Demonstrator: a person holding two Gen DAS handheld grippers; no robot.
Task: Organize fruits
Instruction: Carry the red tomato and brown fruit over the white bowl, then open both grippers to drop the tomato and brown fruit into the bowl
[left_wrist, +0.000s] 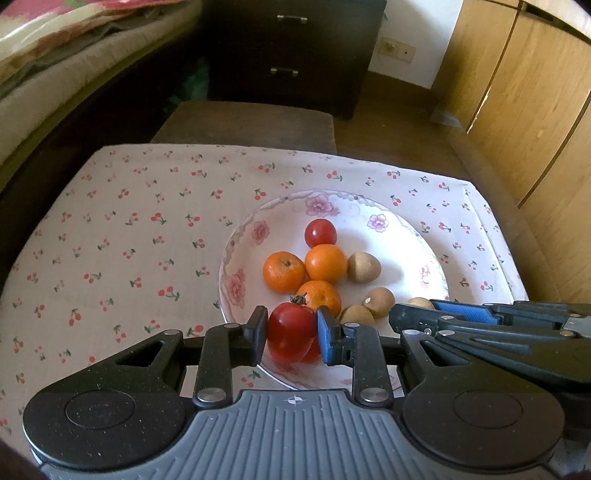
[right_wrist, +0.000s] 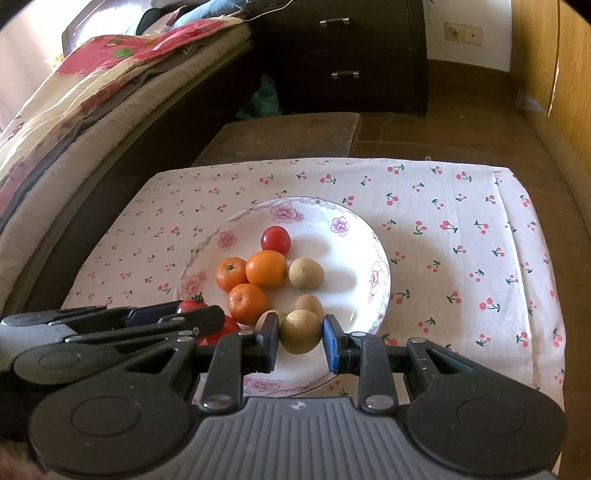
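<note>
A white flowered plate holds fruit on a cherry-print cloth. My left gripper is shut on a red tomato at the plate's near edge; another red tomato lies just behind it. My right gripper is shut on a brown fruit at the plate's near edge. On the plate lie three oranges, a further tomato and other brown fruits. The right gripper also shows in the left wrist view.
The cherry-print cloth covers a small table. A bed with bedding runs along the left. A dark stool, a dark drawer unit and a wooden wardrobe stand behind.
</note>
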